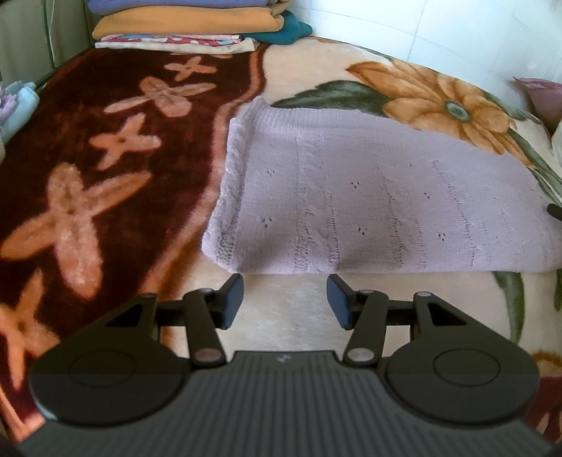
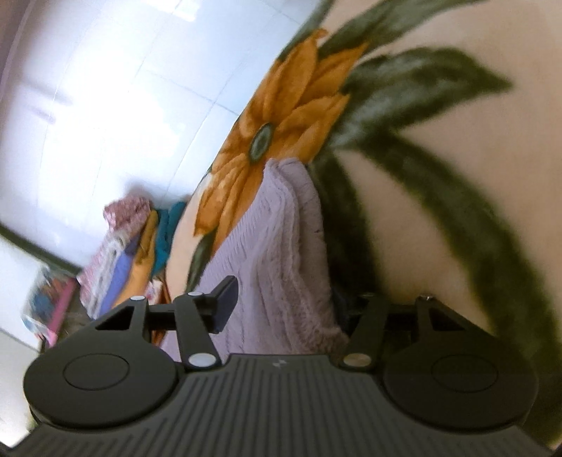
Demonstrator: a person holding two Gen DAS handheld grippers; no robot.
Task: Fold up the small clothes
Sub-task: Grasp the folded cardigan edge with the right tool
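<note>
A lilac knitted garment (image 1: 379,197) lies folded into a thick rectangle on the plush blanket (image 1: 288,323). My left gripper (image 1: 285,293) hovers just short of its near edge, open, with only bare blanket between the pads. In the tilted right wrist view, the right end of the lilac garment (image 2: 281,253) sits between the jaws of my right gripper (image 2: 284,297). Its left finger (image 2: 224,306) rests beside the knit without visibly squeezing it. The other finger is hidden under the cloth's edge. A dark tip of that gripper (image 1: 555,212) shows at the garment's right end.
A stack of folded clothes (image 1: 182,24) stands at the far end of the bed, with a teal piece (image 1: 284,31) beside it. A light blue cloth (image 1: 21,105) lies at the left edge. White wall tiles (image 1: 439,28) border the bed on the right. A pinkish cushion (image 1: 544,98) sits far right.
</note>
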